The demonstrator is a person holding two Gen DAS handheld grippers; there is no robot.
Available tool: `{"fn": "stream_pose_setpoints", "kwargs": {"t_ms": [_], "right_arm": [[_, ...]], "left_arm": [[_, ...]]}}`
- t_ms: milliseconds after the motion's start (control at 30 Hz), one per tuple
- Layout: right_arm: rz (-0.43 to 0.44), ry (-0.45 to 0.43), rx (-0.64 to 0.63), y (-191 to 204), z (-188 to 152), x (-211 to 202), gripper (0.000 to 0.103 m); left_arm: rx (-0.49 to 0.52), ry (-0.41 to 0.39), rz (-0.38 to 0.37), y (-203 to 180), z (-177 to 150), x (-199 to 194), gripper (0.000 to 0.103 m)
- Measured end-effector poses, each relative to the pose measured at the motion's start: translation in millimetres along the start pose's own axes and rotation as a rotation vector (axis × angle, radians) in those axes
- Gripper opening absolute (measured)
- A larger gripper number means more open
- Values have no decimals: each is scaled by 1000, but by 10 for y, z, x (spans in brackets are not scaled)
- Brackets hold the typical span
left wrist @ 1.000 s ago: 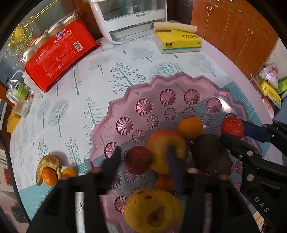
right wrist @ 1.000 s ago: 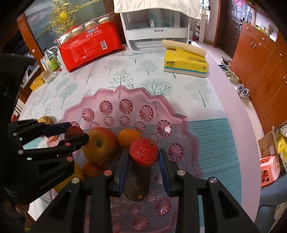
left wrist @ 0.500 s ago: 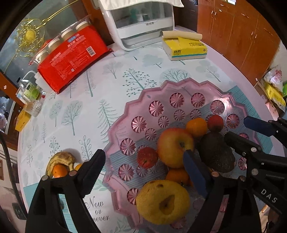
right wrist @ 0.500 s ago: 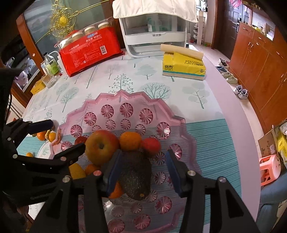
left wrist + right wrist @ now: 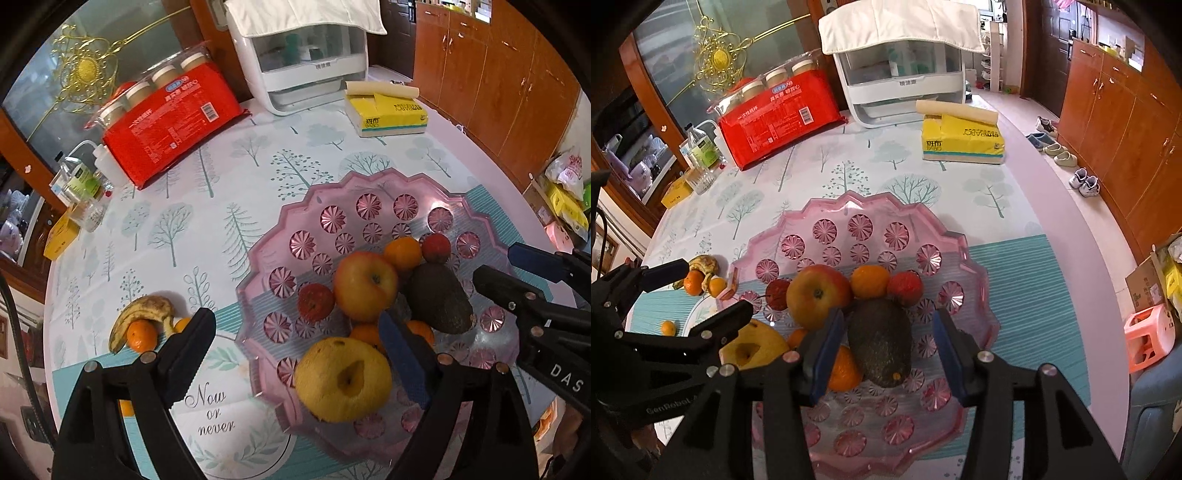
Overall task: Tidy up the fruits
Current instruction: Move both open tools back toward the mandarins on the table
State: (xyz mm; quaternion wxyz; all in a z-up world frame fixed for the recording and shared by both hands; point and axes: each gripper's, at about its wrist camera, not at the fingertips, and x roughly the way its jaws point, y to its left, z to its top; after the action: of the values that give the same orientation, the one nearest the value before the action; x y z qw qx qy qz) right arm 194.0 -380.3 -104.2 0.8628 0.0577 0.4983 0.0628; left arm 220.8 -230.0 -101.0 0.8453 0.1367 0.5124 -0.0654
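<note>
Tree-print tablecloth [image 5: 229, 177] bears a pink fruit tray [image 5: 849, 206]; both grippers' fingers apart, empty

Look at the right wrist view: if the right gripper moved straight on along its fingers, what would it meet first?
Most likely the avocado, which lies between the open fingers of the right gripper on the pink tray; depth is hard to judge.

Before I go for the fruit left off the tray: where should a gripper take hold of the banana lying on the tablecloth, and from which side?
Probably grip the banana across the middle of its arch, coming from above. It lies flat on the tablecloth, curved over a small orange that touches its inner side, so the outer, far edge and the top are free. The left gripper is open and nearest.
</note>
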Motion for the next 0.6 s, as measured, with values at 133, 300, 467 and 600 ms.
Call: {"fn": "stream_pose_setpoints", "kwargs": {"t_ms": [133, 300, 467, 600], "right_arm": [[0, -11, -7, 43, -52, -108, 51], [0, -27, -20, 121, -119, -254, 51], [-4, -48, -36, 213, -185, -423, 51], [2, -63, -48, 308, -224, -534, 51]], "left_arm": [[-17, 0, 6, 60, -104, -111, 89], [-36, -13, 7, 145, -250, -278, 89], [-61, -38, 3, 235, -375, -469, 89], [-72, -58, 5, 331, -473, -611, 89]]}}
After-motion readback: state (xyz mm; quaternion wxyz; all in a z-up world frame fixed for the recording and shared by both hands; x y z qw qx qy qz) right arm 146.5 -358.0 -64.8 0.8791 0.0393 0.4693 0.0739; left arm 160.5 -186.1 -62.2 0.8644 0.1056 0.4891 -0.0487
